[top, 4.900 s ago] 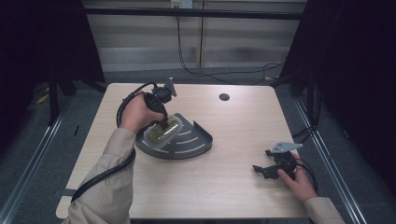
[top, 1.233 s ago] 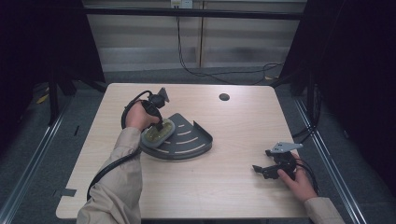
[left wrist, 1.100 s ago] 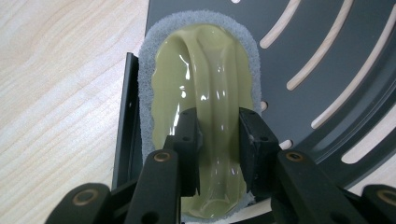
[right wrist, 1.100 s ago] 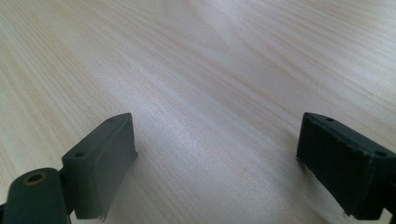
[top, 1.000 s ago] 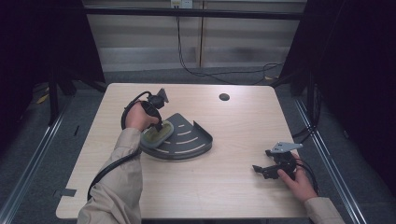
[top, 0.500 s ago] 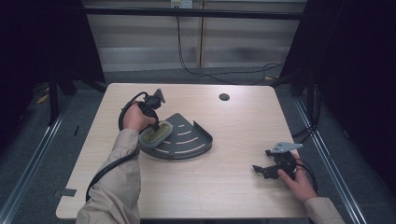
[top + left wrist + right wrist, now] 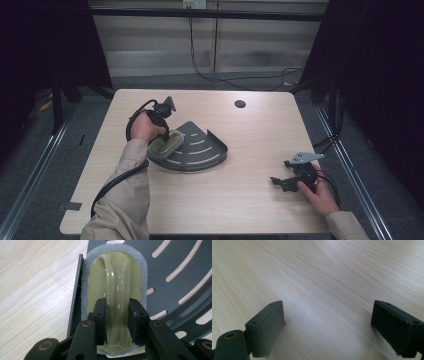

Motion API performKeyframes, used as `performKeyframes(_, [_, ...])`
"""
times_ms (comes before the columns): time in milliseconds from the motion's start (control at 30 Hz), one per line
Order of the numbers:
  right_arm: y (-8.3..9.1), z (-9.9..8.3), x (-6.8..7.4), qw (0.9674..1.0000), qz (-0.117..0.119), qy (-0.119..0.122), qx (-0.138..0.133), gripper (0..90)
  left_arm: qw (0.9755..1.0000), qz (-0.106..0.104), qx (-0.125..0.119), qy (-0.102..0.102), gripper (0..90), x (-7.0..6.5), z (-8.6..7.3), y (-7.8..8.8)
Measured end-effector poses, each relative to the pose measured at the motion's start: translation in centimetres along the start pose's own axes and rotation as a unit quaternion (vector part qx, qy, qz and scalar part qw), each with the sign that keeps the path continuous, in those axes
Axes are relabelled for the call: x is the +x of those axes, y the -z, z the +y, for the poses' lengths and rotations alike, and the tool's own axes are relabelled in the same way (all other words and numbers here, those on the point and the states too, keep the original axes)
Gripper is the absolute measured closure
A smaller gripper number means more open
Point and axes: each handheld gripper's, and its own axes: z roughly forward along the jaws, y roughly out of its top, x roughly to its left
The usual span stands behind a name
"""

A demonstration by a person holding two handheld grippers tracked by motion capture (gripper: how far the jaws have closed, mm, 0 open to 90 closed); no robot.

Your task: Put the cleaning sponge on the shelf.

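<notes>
A light wooden table (image 7: 250, 200) with a small dark round hole (image 7: 240, 104) near its far edge, right of centre.

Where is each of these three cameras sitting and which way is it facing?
High view: fixed above the person's side, facing forward and down on the table; both forearms and hands show.
Left gripper view: rides the left gripper, looking down its black jaws clamped on the green scrubber in the grey rack.
Right gripper view: rides the right gripper, jaws apart over bare wood.
Shared: scrubber and rack, in high and left gripper views.
</notes>
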Motion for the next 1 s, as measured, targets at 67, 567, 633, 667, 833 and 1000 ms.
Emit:
performKeyframes(67, [0.00,0.00,0.00,1.0000,0.000,0.000,0.000,10.9,1.0000,-0.005,0.003,0.002,70.4,0.01,-0.09,-0.14])
performKeyframes(567, [0.01,0.00,0.00,1.0000,-0.001,0.001,0.000,10.9,0.9997,-0.013,0.012,0.020,64.4,-0.10,-0.14,0.15])
performKeyframes(633, [0.01,0.00,0.00,1.0000,0.000,0.000,0.000,10.9,0.9997,-0.012,0.008,0.018,61.9,-0.09,-0.07,0.17])
performKeyframes(667, [-0.01,0.00,0.00,1.0000,0.000,0.000,0.000,10.9,0.9997,-0.010,0.008,0.019,61.2,-0.12,-0.05,0.19])
performKeyframes(833, [0.00,0.00,0.02,1.0000,-0.001,0.000,0.000,10.9,0.9995,-0.014,0.006,0.029,53.1,-0.24,0.11,0.35])
performKeyframes(1000, [-0.01,0.00,0.01,1.0000,-0.001,0.000,0.000,10.9,0.9993,-0.014,-0.007,0.033,39.7,-0.24,0.19,0.41])
